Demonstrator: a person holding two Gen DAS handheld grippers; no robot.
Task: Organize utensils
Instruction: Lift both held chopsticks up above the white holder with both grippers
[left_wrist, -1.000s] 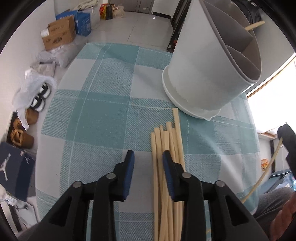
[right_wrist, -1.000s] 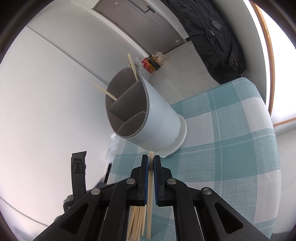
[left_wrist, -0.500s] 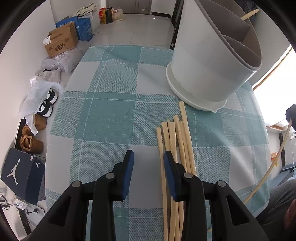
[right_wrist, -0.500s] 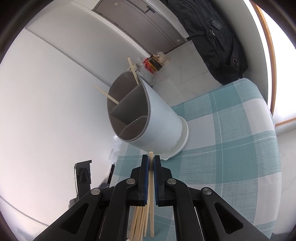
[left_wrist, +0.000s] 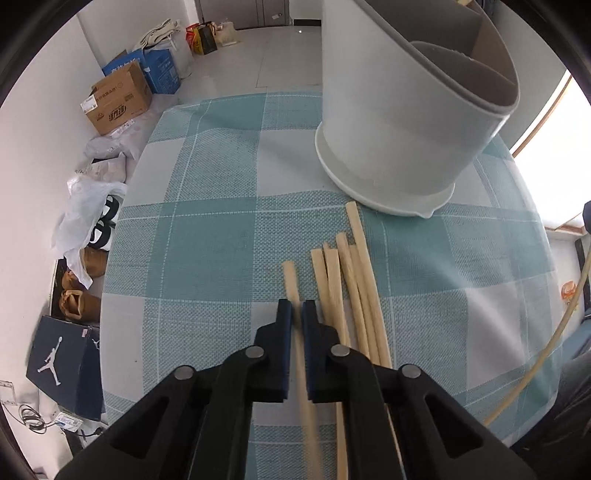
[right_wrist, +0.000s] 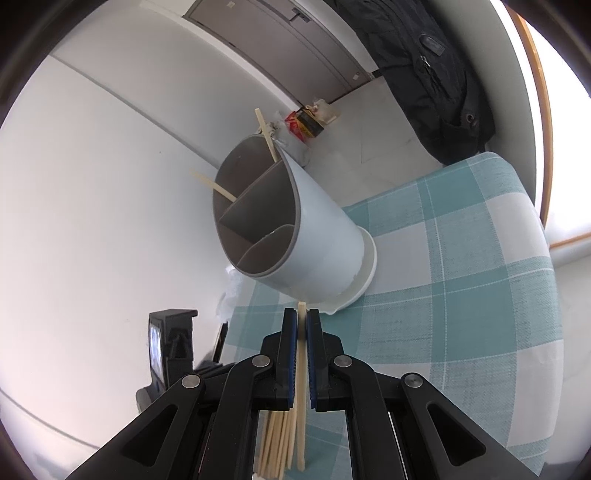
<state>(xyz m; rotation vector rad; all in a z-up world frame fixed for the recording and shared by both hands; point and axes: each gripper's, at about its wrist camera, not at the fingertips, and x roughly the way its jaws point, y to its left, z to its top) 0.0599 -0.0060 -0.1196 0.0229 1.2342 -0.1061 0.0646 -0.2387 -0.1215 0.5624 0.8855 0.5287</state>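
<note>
My left gripper (left_wrist: 296, 308) is now clenched on a single chopstick (left_wrist: 291, 278). A second ago its jaws stood open over the cloth, with the right-hand finger resting among the sticks and nothing between the pads. Now the blue pads have come together on the leftmost stick, whose squared end pokes out ahead of the fingertips. That stick lies slightly apart from the rest of the loose bundle (left_wrist: 351, 273), which fans out on the checked tablecloth (left_wrist: 207, 236) just to the right of my fingers. The longest stick of that bundle reaches almost to the base of the utensil holder (left_wrist: 402, 122). The view has also shifted since the earlier frame: the holder sits higher and larger, and the bundle lies further to the right.

My right gripper (right_wrist: 302, 325) is unchanged from a second ago: clamped on one upright chopstick (right_wrist: 302, 314), its tip showing just above the pads. It is raised above the table, and the bundle (right_wrist: 277, 443) is visible below it.

From the right wrist view the divided holder (right_wrist: 295, 229) stands on the cloth (right_wrist: 461, 288), well beyond the fingertips. Two chopsticks (right_wrist: 266, 133) already lean out of its far compartment. The nearer compartments look empty of sticks.
</note>
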